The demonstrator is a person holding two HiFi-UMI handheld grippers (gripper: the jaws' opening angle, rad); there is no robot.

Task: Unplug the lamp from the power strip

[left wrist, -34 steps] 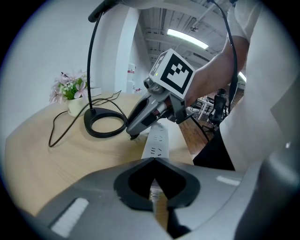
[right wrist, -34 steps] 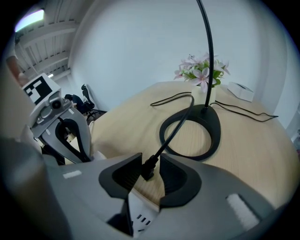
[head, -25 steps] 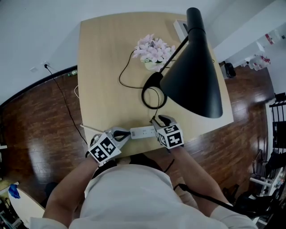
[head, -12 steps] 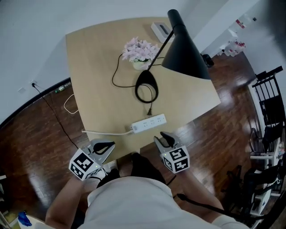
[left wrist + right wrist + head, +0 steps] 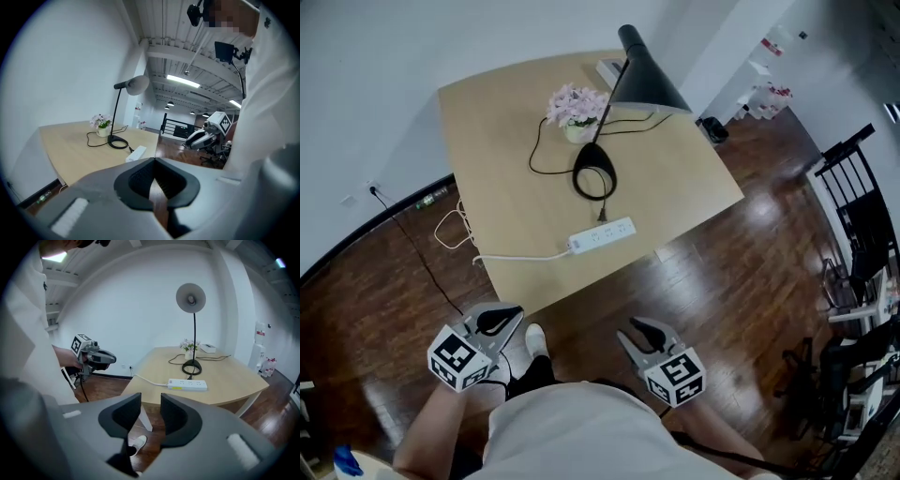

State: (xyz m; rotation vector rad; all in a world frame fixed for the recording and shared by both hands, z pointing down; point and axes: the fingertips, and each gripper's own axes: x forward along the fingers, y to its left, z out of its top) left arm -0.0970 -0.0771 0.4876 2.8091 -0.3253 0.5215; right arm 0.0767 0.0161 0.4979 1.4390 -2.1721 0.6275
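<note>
On the worktop [image 5: 506, 159], toward the far edge: a black lamp [image 5: 652, 84], with a pot of pink flowers [image 5: 575, 106] just beside its round base. Close to the near edge: the power strip [image 5: 601, 235], with its white cable [image 5: 520, 256] trailing off the left edge. Just beside the strip's far side, resting on the worktop: the plug [image 5: 601, 217] at the end of the lamp's looping black cord [image 5: 531, 157]. Over the wooden floor [image 5: 741, 281], well apart from the near edge: the left claw [image 5: 153, 168], tips pressed together, pinching nothing. Beside it, also off the worktop: the right claw [image 5: 150, 411], slightly spread, empty, pointing at the strip.
</note>
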